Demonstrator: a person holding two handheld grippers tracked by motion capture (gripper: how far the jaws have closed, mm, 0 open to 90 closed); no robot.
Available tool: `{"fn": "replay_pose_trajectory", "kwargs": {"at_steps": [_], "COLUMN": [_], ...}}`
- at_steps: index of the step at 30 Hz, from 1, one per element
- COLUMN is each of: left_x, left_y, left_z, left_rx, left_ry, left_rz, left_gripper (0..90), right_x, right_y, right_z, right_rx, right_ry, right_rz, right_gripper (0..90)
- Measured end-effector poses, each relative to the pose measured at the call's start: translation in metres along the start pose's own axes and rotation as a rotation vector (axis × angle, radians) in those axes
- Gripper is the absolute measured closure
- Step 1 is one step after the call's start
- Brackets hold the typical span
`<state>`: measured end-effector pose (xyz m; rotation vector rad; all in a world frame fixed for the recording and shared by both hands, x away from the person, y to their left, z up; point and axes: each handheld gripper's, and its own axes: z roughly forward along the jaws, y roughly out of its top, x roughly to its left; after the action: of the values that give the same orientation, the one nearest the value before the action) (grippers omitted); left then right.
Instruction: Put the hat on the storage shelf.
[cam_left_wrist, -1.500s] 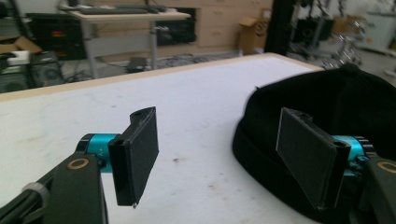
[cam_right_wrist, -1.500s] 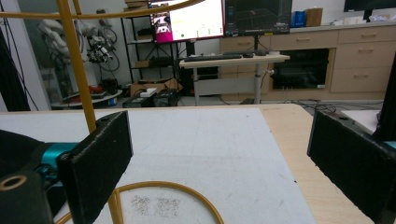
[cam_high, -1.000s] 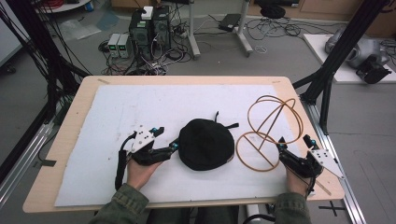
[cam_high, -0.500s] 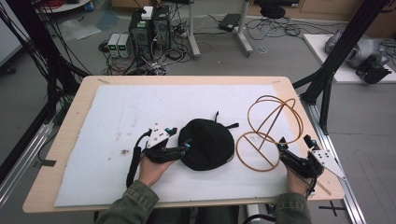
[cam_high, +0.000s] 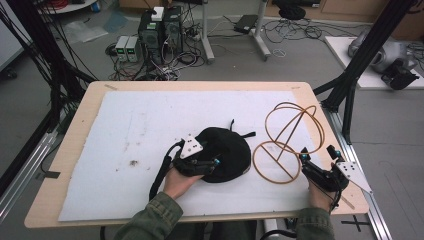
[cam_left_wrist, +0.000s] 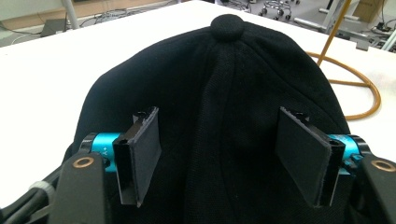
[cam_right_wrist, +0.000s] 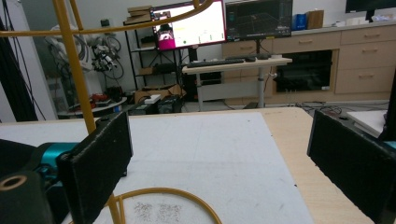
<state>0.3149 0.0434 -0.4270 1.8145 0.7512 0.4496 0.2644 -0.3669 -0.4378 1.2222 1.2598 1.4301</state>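
A black cap (cam_high: 224, 152) lies crown-up near the middle of the white mat (cam_high: 125, 130), a little toward the near edge, with its button on top and two short straps poking out at its far side. To its right stands a hat stand of yellow hoops (cam_high: 290, 140), a flat ring on the mat carrying upright loops; the cap and the stand lie just beside each other, which suggests the cap is meant to go onto the stand.

The left gripper (cam_high: 212, 165) comes in low from the near left, its jaws straddling the cap's near-left flank. In the left gripper view the two pads (cam_left_wrist: 144, 151) stand well apart with the cap's dome bulging between them, and they have just been closing a little. Whether they already touch the fabric is hard to tell; they do not appear to press it (the cloth shows no pinch or fold), so I judge this the approach to a grasp, not a grip.

The right gripper (cam_high: 316, 161) waits at the stand's near right, its jaws wide apart. In the right gripper view one upright yellow rod rises just beside its left pad (cam_right_wrist: 95, 163), and nothing is clamped, likely ready to steady the stand.
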Motion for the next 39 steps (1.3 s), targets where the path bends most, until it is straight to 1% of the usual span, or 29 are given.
{"fn": "replay_pose_trajectory", "kwargs": {"at_steps": [1, 3, 4, 5, 6, 8, 9, 10, 11, 12, 13, 14, 18, 19, 20, 22, 25, 28, 29, 30, 31, 32, 33, 34, 36, 39], "left_x": [0.001, 0.002, 0.003, 0.004, 0.004, 0.005, 0.004, 0.003, 0.001, -0.002, -0.004, -0.005, -0.006, -0.007, -0.007, -0.006, -0.006, -0.005, -0.006, -0.006, -0.007, -0.009, -0.010, -0.012, -0.013, -0.012], "left_y": [0.000, 0.000, 0.000, 0.000, 0.000, 0.000, 0.000, 0.000, 0.001, 0.001, 0.002, 0.002, 0.003, 0.003, 0.003, 0.003, 0.003, 0.004, 0.005, 0.006, 0.007, 0.008, 0.010, 0.011, 0.015, 0.019], "left_z": [0.000, -0.001, -0.001, -0.001, -0.001, -0.001, -0.001, -0.001, -0.001, -0.002, -0.003, -0.004, -0.005, -0.006, -0.006, -0.006, -0.007, -0.010, -0.012, -0.014, -0.016, -0.019, -0.022, -0.025, -0.032, -0.040], "left_rx": [0.001, 0.002, 0.009, 0.013, 0.023, 0.022, 0.021, 0.012, 0.011, 0.015, 0.018, 0.016, 0.007, 0.008, 0.007, -0.001, -0.006, -0.026, -0.038, -0.057, -0.077, -0.102, -0.130, -0.159, -0.210, -0.264], "left_ry": [0.002, 0.009, 0.017, 0.019, 0.025, 0.024, 0.025, 0.027, 0.028, 0.048, 0.058, 0.053, 0.032, 0.031, 0.029, 0.014, 0.014, 0.003, 0.002, -0.003, 0.002, 0.006, 0.014, 0.021, 0.036, 0.053], "left_rz": [0.002, -0.011, -0.020, -0.027, -0.030, -0.036, -0.035, -0.030, -0.025, 0.000, 0.020, 0.023, 0.032, 0.035, 0.039, 0.028, 0.029, 0.026, 0.026, 0.036, 0.044, 0.056, 0.068, 0.073, 0.077, 0.068], "left_gripper": [32.3, 33.6, 36.2, 36.2, 38.4, 46.8, 52.5, 66.8, 66.8, 71.9, 79.9, 85.7, 88.0, 88.1, 88.2, 88.2, 88.2, 88.2, 88.2, 88.2, 88.2, 88.3, 88.3, 88.4, 88.4, 88.4], "right_x": [0.000, -0.001, -0.002, -0.002, -0.002, -0.001, -0.001, 0.000, 0.000, 0.000, 0.000, 0.000, 0.000, 0.000, -0.001, -0.002, -0.002, -0.003, -0.004, -0.004, -0.004, -0.004, -0.003, -0.003, -0.003, -0.002], "right_y": [0.000, 0.000, 0.000, 0.000, 0.000, 0.000, 0.000, 0.001, 0.001, 0.001, 0.001, 0.000, 0.000, 0.000, 0.001, 0.001, 0.001, 0.000, 0.000, 0.000, 0.000, 0.000, 0.000, 0.000, 0.000, 0.000], "right_z": [0.000, -0.001, -0.001, -0.001, -0.001, -0.001, -0.001, -0.001, -0.001, -0.001, -0.001, 0.000, -0.001, -0.001, -0.001, -0.002, -0.003, -0.003, -0.003, -0.003, -0.003, -0.003, -0.003, -0.003, -0.002, -0.002], "right_rx": [0.000, -0.002, -0.005, -0.005, -0.003, -0.006, -0.008, -0.010, -0.010, -0.010, -0.008, -0.007, -0.007, -0.007, -0.010, -0.013, -0.010, -0.010, -0.012, -0.012, -0.012, -0.010, -0.004, -0.005, -0.012, -0.007], "right_ry": [0.000, -0.002, -0.005, -0.005, -0.004, -0.007, -0.007, -0.003, -0.003, 0.000, 0.004, 0.004, 0.002, 0.000, -0.002, -0.006, -0.006, -0.009, -0.011, -0.008, -0.011, -0.013, -0.015, -0.014, -0.011, -0.010], "right_rz": [0.000, 0.005, 0.006, 0.006, 0.007, 0.003, 0.002, 0.004, 0.004, 0.004, -0.001, -0.002, -0.004, 0.004, 0.001, 0.003, 0.011, 0.006, 0.002, 0.001, -0.001, -0.005, 0.006, 0.004, -0.005, -0.001], "right_gripper": [5.7, 5.7, 5.7, 5.7, 5.7, 5.8, 5.8, 5.8, 5.8, 5.8, 5.8, 5.8, 5.8, 5.8, 5.8, 5.8, 5.8, 5.8, 5.8, 5.8, 5.8, 5.8, 5.8, 5.8, 5.8, 5.8]}}
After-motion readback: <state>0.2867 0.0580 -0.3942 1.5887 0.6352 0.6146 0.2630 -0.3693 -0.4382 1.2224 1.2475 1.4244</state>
